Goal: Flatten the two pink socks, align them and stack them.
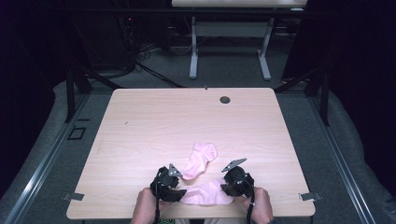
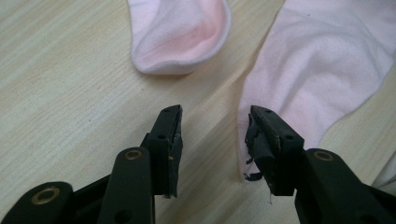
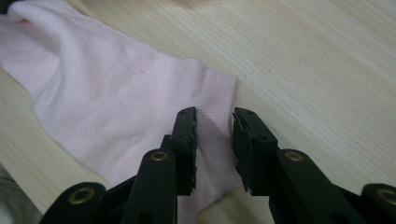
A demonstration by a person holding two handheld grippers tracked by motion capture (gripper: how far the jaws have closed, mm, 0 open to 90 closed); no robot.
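Two pink socks (image 1: 200,160) (image 1: 208,193) between parted tongs (image 1: 176,192) (image 1: 227,185)

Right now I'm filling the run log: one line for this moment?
left gripper open at near sock edge | right gripper open over its cuff | far sock untouched

We see two pale pink socks on the light wooden table (image 1: 154,121). The far sock (image 1: 200,160) lies flat just past the table's middle toward six o'clock, its long axis running from one o'clock to seven o'clock, its rounded end at seven o'clock showing a deeper pink patch. The near sock (image 1: 208,193) lies at six o'clock by the near edge, stretched across from three to nine o'clock, lightly wrinkled, its ribbed cuff at the three o'clock end. The two socks lie close together, seemingly apart.
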